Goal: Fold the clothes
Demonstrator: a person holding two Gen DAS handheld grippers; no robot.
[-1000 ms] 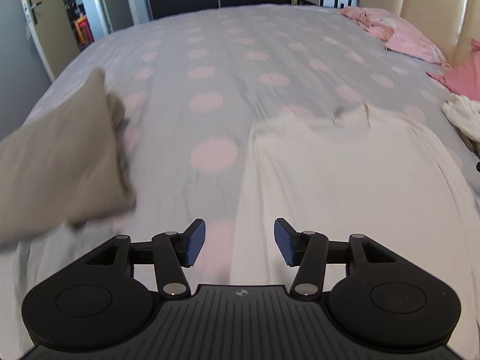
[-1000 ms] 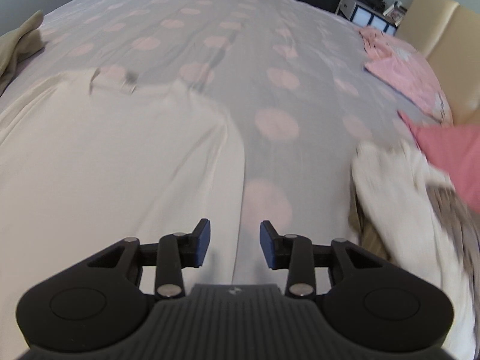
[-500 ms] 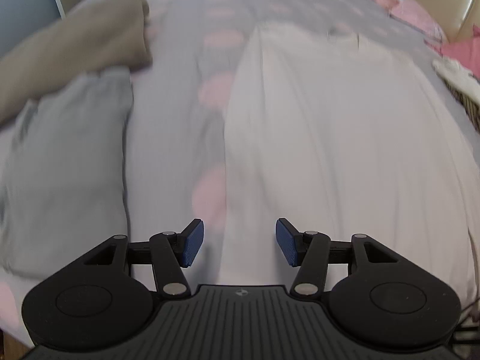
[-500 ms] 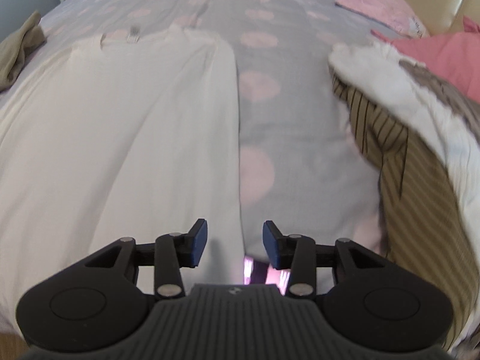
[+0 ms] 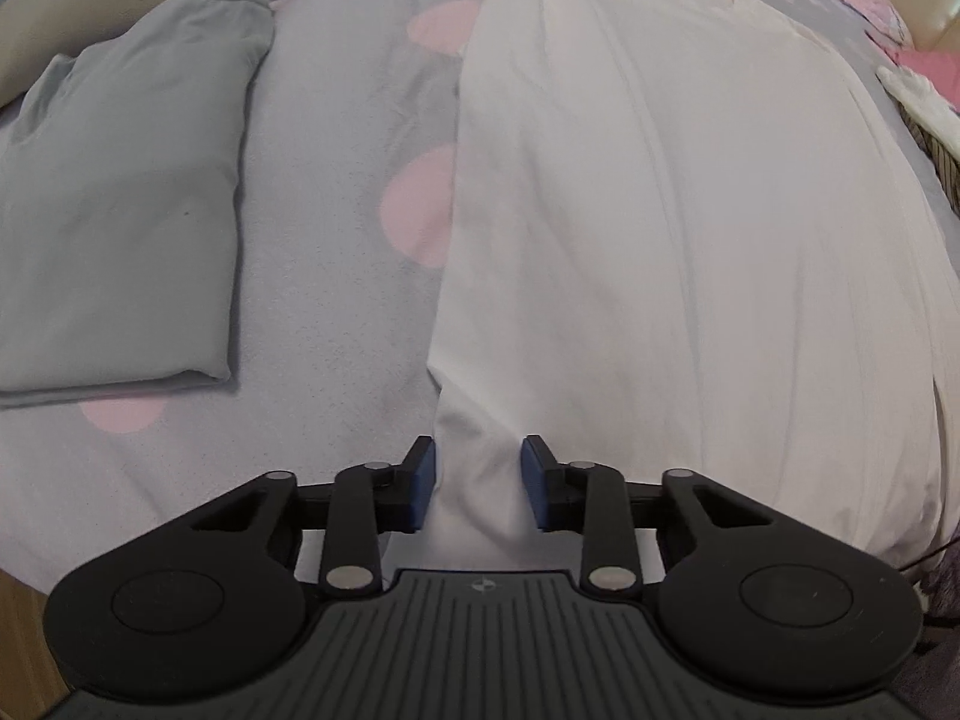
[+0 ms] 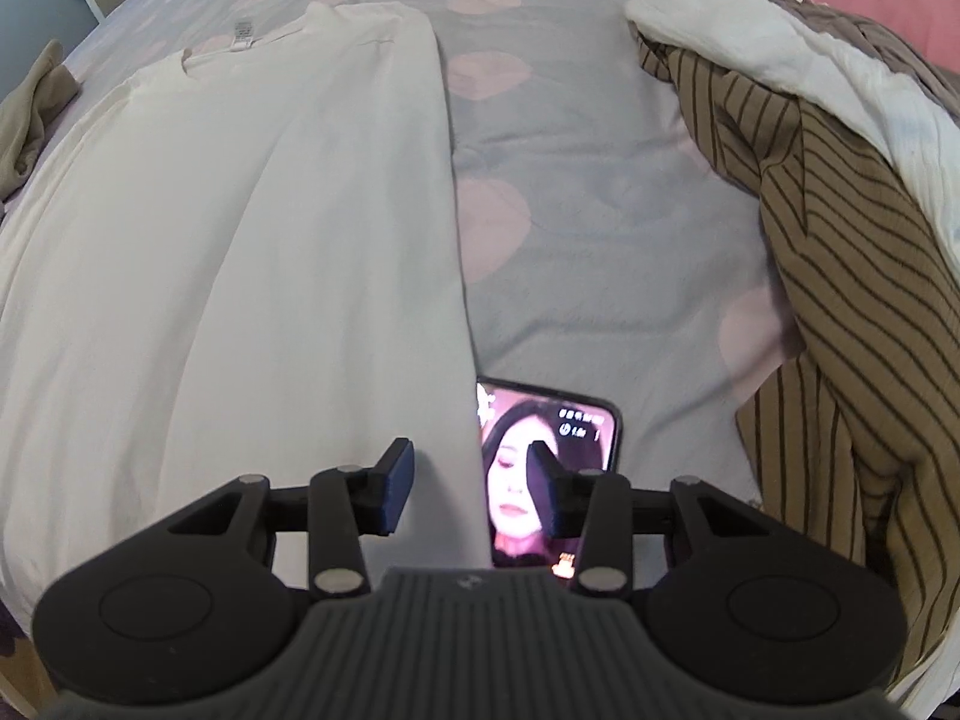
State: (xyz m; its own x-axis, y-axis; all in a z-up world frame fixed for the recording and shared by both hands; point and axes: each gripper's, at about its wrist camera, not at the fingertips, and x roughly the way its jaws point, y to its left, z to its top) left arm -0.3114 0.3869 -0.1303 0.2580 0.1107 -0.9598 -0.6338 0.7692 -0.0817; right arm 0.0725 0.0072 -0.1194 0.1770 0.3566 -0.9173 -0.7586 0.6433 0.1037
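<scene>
Spread across a grey bed (image 5: 336,276) with pink dots, a cream shirt (image 5: 660,240) is laid flat, collar at the far end. Nearest, its hem corner is bunched between the closing jaws of the left hand-held gripper (image 5: 477,483). The right hand-held gripper (image 6: 471,489) is held part-open astride the other hem edge — over a lit phone (image 6: 549,456). A bottom-hem fold is judged in hand; next, both corners must be pinched. Farther off, a folded grey garment (image 5: 120,192) is seen.

place: home bedroom | i see: bed (image 5: 336,276) in grey cover with pink dots | folded grey top (image 5: 120,192), clothes heap (image 6: 840,192), phone (image 6: 576,420) lying on it
</scene>
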